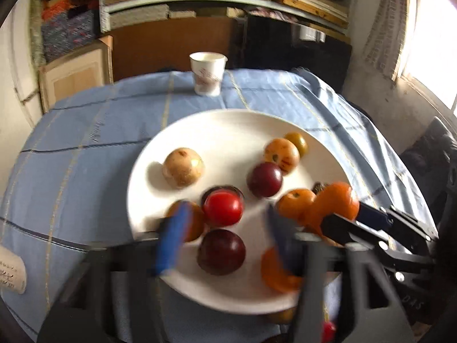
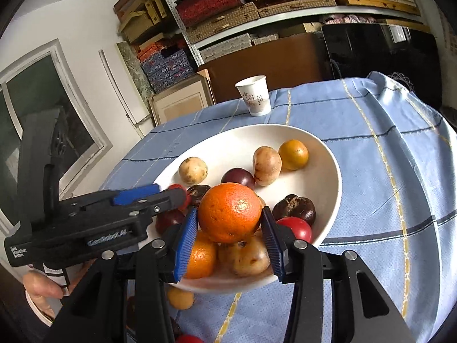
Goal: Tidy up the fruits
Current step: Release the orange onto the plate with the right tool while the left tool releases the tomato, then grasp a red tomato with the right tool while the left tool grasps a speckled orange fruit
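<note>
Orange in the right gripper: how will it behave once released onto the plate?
The orange is round, so it will likely roll off the fruit beneath it. Its dimpled peel between the ribbed blue pads suggests little slip. The plate curves upward at its rim and is crowded, so it probably settles soon.

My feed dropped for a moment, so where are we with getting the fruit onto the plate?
Mostly done: the white plate already holds about a dozen fruits, including a pale round fruit and a dark plum. In hand: the right tool grips an orange above the plate. The left tool is open over the plate, holding nothing. Left: a yellow fruit and a red one lie on the tablecloth.
</note>
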The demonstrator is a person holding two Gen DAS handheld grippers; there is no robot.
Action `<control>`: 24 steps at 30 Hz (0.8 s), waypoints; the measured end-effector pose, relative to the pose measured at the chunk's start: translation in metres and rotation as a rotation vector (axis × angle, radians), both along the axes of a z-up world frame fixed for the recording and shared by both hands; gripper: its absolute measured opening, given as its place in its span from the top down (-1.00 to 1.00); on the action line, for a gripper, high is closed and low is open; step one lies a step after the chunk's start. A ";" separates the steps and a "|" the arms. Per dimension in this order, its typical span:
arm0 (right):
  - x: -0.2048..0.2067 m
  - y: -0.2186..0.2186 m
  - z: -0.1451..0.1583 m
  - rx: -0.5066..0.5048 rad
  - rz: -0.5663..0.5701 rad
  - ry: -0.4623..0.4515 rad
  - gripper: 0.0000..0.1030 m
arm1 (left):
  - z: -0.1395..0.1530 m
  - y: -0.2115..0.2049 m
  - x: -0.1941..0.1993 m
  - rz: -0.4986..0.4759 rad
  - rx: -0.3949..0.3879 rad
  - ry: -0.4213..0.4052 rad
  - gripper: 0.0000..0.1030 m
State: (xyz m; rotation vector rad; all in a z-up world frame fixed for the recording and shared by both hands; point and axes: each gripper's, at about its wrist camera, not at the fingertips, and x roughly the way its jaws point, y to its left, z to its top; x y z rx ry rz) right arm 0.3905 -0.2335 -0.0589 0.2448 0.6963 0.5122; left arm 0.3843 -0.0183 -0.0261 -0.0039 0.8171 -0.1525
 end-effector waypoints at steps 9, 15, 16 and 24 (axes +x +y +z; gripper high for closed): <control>-0.029 -0.024 0.023 0.052 0.002 -0.041 -0.45 | 0.017 0.031 -0.049 0.124 -0.020 -0.086 -0.91; -0.033 -0.030 0.010 -0.026 -0.080 0.017 -0.52 | -0.012 0.068 -0.084 0.254 -0.026 -0.019 -0.92; -0.033 -0.029 0.006 -0.046 -0.093 0.036 -0.52 | -0.017 0.074 -0.089 0.265 -0.036 0.006 -0.92; -0.051 -0.026 -0.002 -0.087 -0.034 0.091 -0.52 | -0.008 0.101 -0.112 0.318 -0.161 -0.023 -0.92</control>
